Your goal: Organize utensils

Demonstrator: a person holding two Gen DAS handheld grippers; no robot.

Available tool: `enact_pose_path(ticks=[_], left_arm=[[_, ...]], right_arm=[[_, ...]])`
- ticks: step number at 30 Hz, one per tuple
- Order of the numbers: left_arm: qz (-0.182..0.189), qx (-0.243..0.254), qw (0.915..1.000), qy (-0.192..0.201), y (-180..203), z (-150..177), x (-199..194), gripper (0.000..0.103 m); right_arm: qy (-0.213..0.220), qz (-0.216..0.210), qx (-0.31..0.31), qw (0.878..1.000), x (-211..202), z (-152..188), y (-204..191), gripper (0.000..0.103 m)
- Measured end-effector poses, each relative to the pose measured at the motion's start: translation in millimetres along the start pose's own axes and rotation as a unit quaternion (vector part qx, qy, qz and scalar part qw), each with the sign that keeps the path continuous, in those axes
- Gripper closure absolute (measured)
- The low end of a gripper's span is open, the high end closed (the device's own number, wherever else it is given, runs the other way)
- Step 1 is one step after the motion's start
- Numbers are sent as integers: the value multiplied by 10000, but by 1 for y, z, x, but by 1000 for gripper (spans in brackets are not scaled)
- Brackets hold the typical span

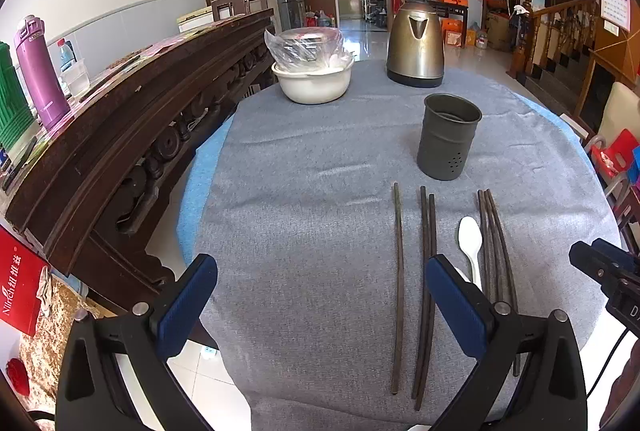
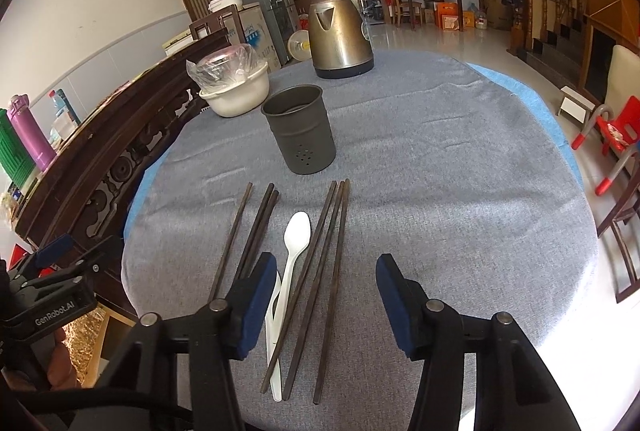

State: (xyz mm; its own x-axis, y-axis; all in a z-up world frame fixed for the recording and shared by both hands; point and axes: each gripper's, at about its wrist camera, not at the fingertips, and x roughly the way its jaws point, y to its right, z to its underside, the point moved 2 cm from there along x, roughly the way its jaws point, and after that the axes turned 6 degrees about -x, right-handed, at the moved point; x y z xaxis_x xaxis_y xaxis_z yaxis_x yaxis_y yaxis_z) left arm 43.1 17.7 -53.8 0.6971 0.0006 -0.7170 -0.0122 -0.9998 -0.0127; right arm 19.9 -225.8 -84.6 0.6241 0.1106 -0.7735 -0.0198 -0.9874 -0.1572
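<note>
Six dark chopsticks (image 2: 320, 271) and a white plastic spoon (image 2: 294, 243) are laid side by side on the grey tabletop (image 2: 440, 171), low in the middle of the frame. A grey utensil holder (image 2: 299, 129) is stood just above them. The left tongs (image 1: 320, 311) and the right tongs (image 2: 326, 307) are both seen spread apart, with nothing gripped.

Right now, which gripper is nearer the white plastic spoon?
Right. The right gripper hangs over the white plastic spoon, whose handle passes beside its left finger. The left gripper sits further left, over the chopsticks.
</note>
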Motion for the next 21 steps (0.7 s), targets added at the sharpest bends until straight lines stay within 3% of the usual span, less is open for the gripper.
enact_pose_path(ticks=[21], left_arm=[[-35,139,9996,-243,4,6,19,0]], right_arm=[[-221,-56,-27,9997,13,7,-2,48]])
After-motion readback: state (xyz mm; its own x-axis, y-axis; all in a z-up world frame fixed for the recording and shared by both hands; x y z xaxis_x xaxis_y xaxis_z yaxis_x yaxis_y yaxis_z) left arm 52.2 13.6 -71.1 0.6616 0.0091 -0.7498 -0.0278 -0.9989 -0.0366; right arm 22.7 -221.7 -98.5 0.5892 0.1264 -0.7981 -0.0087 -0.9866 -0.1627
